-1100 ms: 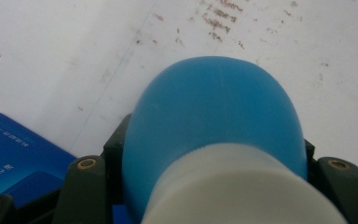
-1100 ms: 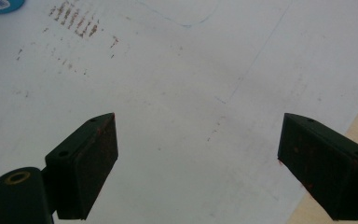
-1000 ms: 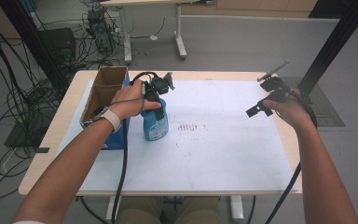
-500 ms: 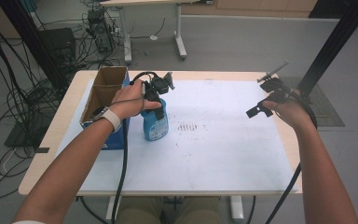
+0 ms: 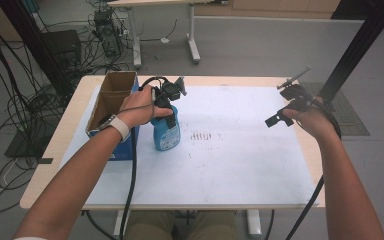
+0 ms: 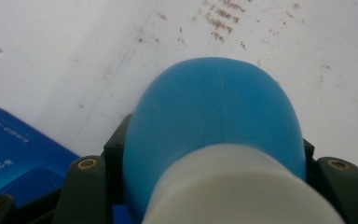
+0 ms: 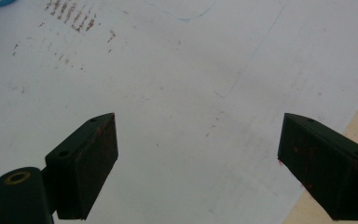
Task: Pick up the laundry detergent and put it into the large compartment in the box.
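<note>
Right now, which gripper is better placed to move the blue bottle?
Left. The left gripper is clamped on the blue bottle beside the cardboard box; the right gripper hangs open, far across the white table.

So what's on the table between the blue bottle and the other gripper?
Just brown smudges on the white mat, seen in the high view.

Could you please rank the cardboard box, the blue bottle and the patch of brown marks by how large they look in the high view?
1. cardboard box, largest.
2. blue bottle, held by the left tongs.
3. brown marks, smallest.
</note>
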`<state>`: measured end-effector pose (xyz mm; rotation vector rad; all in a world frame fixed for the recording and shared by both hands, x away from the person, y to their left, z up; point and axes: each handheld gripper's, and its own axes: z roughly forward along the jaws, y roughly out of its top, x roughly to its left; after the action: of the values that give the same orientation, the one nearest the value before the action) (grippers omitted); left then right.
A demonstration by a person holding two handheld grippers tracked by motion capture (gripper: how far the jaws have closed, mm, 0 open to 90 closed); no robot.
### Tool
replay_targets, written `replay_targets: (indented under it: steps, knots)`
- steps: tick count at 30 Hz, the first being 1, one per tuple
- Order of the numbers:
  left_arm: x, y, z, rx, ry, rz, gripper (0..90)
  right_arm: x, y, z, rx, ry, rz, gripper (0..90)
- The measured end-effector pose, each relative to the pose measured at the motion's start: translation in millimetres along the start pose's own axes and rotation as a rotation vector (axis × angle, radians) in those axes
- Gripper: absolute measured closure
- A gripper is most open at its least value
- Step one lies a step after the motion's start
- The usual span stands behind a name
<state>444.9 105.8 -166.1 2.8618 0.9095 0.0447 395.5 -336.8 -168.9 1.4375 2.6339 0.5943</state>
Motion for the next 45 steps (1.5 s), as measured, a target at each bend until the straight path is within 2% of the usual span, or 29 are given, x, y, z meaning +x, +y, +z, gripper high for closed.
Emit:
replay_targets:
  steps: [1, 6, 7, 13, 19, 22, 23, 26, 31, 32, 34, 36, 38, 40, 42, 45]
  knots:
    - [0.7, -0.9, -2.8, 0.001, 0.006, -0.018, 39.9, 0.1, -0.2, -0.1, 0.001, 0.0, 0.001, 12.1]
    - [1.4, -4.6, -10.5, -0.006, 0.012, -0.044, 39.9, 0.7, 0.6, -2.4, -0.002, -0.005, -0.001, 12.1]
    - [0.9, -6.4, -15.5, -0.011, 0.012, -0.062, 39.9, 1.0, 1.0, -2.5, -0.002, -0.004, -0.002, 12.1]
    - [-2.5, -8.7, -25.7, -0.011, 0.02, -0.088, 39.8, 2.3, 2.0, -0.1, -0.002, 0.0, -0.006, 12.1]
    - [-7.7, -14.1, -46.9, -0.033, 0.043, -0.148, 39.8, 4.2, 1.4, -1.3, -0.004, -0.001, -0.008, 12.1]
    - [-9.4, -12.9, -53.8, -0.028, 0.051, -0.159, 39.8, 5.2, 1.1, -2.4, -0.007, -0.002, -0.009, 12.1]
    - [-11.9, -12.6, -60.6, -0.032, 0.059, -0.175, 39.8, 6.3, 1.2, -3.3, -0.007, -0.002, -0.012, 12.1]
    - [-15.2, -13.7, -69.0, -0.044, 0.07, -0.188, 39.8, 7.2, 0.3, -4.0, -0.012, 0.0, -0.012, 12.1]
    - [-19.1, -12.0, -78.5, -0.045, 0.08, -0.207, 39.8, 8.8, 0.2, -3.6, -0.012, 0.001, -0.015, 12.1]
    - [-20.1, -10.5, -82.8, -0.04, 0.083, -0.223, 39.7, 9.1, 0.2, -3.7, -0.013, 0.002, -0.017, 12.1]
    - [-20.6, -10.2, -85.0, -0.041, 0.085, -0.229, 39.7, 9.3, 0.3, -3.9, -0.014, 0.002, -0.019, 12.1]
    - [-21.4, -8.8, -92.3, -0.037, 0.089, -0.262, 39.7, 9.8, 0.4, -5.4, -0.017, 0.002, -0.019, 12.1]
    - [-22.7, -8.5, -97.4, -0.038, 0.093, -0.267, 39.7, 10.1, 0.5, -6.2, -0.018, 0.002, -0.022, 12.1]
    - [-25.2, -10.4, -100.5, -0.053, 0.102, -0.294, 39.7, 10.1, 0.2, -6.9, -0.023, 0.003, -0.023, 12.1]
    - [-25.5, -9.9, -101.8, -0.052, 0.104, -0.296, 39.7, 10.3, 0.0, -6.9, -0.026, 0.005, -0.023, 12.1]
    - [-26.0, -9.1, -107.8, -0.053, 0.104, -0.328, 39.7, 10.8, 1.6, -6.2, -0.029, 0.011, -0.028, 12.0]
